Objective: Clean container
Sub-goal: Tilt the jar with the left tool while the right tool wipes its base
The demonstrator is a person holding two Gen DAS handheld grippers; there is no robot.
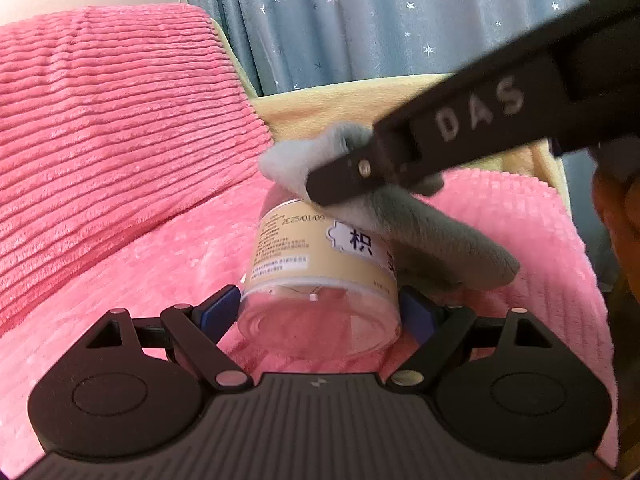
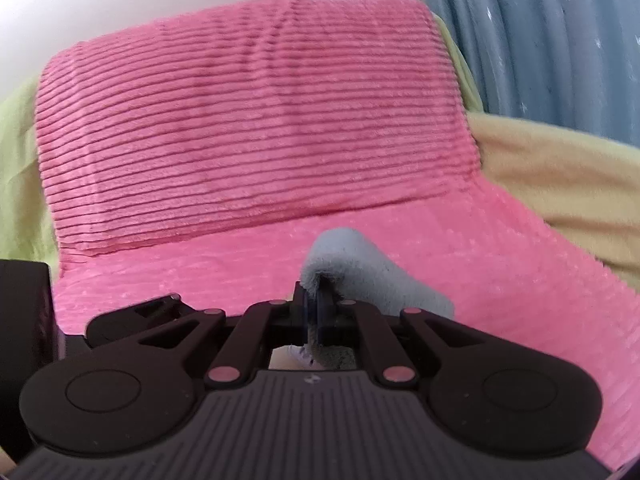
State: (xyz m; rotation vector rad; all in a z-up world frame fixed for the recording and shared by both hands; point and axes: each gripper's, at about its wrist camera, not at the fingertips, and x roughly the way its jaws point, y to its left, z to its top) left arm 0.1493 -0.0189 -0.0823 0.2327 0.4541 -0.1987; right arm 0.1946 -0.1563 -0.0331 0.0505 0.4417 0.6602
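Observation:
A clear plastic jar (image 1: 320, 276) with a tan label is clamped near its base between the blue pads of my left gripper (image 1: 318, 308), tilted away from the camera. My right gripper (image 1: 340, 176) comes in from the upper right, shut on a grey cloth (image 1: 436, 236) that lies over the jar's far end and right side. In the right wrist view, the right gripper (image 2: 314, 304) pinches the same grey cloth (image 2: 360, 272), which bulges out ahead of the fingers. The jar's mouth is hidden by the cloth.
A pink ribbed cushion (image 1: 112, 128) leans at the back on a pink fleece seat cover (image 1: 532, 248). Yellow fabric (image 2: 560, 168) and a blue star-patterned curtain (image 1: 380, 20) lie behind. Part of a hand (image 1: 616, 216) shows at the right edge.

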